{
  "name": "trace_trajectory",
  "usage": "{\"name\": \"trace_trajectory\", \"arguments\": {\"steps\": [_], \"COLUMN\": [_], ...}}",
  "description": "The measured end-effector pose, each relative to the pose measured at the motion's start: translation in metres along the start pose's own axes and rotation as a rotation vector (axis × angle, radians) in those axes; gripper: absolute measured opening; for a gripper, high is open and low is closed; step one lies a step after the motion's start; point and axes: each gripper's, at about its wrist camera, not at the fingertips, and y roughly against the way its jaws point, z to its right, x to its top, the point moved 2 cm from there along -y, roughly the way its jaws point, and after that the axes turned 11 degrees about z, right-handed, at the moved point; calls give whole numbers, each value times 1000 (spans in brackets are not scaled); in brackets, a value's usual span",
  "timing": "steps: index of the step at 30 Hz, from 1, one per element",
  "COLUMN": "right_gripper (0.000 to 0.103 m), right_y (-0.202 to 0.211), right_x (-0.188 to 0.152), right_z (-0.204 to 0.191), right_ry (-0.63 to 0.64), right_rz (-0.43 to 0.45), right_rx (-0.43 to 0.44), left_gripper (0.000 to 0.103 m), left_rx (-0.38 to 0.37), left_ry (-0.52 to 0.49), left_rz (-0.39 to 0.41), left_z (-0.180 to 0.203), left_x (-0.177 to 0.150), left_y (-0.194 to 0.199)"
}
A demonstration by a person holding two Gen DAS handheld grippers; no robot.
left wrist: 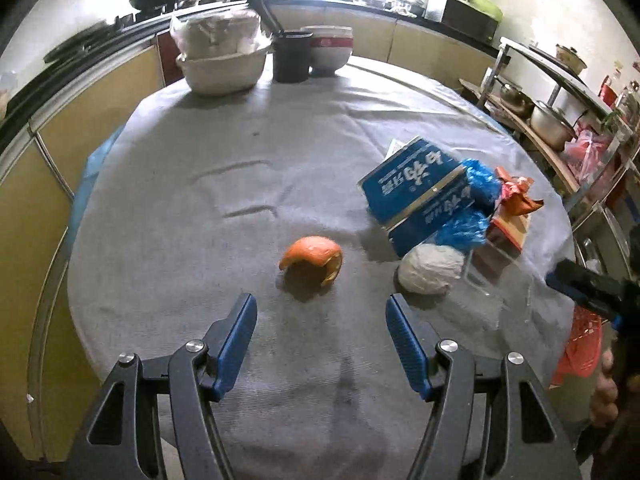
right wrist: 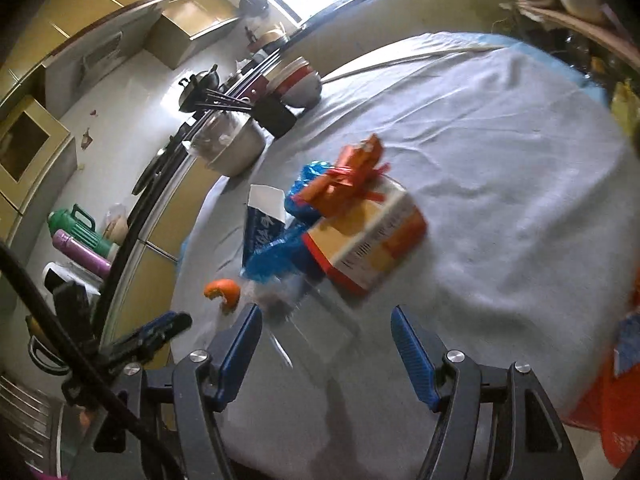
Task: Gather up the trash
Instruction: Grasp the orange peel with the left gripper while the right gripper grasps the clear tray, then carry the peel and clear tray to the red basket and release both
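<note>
An orange peel (left wrist: 313, 259) lies on the grey-clothed table (left wrist: 240, 184), just ahead of my open, empty left gripper (left wrist: 321, 312). To its right lie a crumpled white paper ball (left wrist: 430, 268), a blue carton (left wrist: 416, 188), blue plastic wrap (left wrist: 466, 224), an orange wrapper (left wrist: 516, 194) and an orange-and-white box (left wrist: 508, 232). In the right wrist view my right gripper (right wrist: 326, 322) is open and empty, just short of clear plastic packaging (right wrist: 320, 316), with the orange-and-white box (right wrist: 368, 240), blue carton (right wrist: 262, 228) and peel (right wrist: 224, 292) beyond. The right gripper shows at the right edge of the left wrist view (left wrist: 588, 286).
At the table's far edge stand a bag-covered basin (left wrist: 222, 56), a black cup (left wrist: 291, 56) and stacked bowls (left wrist: 330, 50). A red plastic bag (left wrist: 578, 344) hangs off the table's right edge. Kitchen counters and a pot shelf (left wrist: 552, 120) surround the table.
</note>
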Motion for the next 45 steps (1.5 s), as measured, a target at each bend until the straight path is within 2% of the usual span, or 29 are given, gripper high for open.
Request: {"name": "trace_trajectory", "arguments": {"steps": [2,7,10,13,16,19,23,24,25,28,30,36,45], "right_gripper": [71,71,71,71,71,71,71,71,71,70,60,59,59], "right_y": [-16,-33,-35,-28,-27,-32,-41,-44,-49,-54,-52,-38,13], "right_x": [1,-3,-15,-27,-32,-31,-35,-38,-40,-47,-50,-51,-48], "right_z": [1,-5,-22,-41,-50,-53,-66,-69,-70,-71,-70,-62,-41], "right_ry": [-9,-10,37,140,255,279,337,363,388,422,457,427,316], "right_rz": [-27,-48,-100,-130,-120,-134,-147,-146,-150,-156,-139,-125,-50], "right_rx": [-14,20,79,129,61,50,22,-16,-63,-87,-123,-97,-63], "left_gripper": [68,68,68,68,68,68,66,64,57,42,40,30,28], "left_rx": [8,-12,-9,-18,-36,-66,-70,-69,-69,-60,-55,-68,-91], "left_ry": [3,19,22,17,17,13,-37,-46,-58,-73,-74,-38,-2], "left_rz": [-9,-49,-55,-57,-59,-52,-39,-41,-49,-68,-68,-68,-34], "left_z": [-4,-14,-19,-23,-23,-18,-5,-3,0,3,3,1,8], "left_x": [-2,-5,0,6,11,17,24,25,26,26,24,22,14], "left_y": [-4,-14,-25,-32,-38,-42,-48,-50,-54,-64,-66,-62,-35]}}
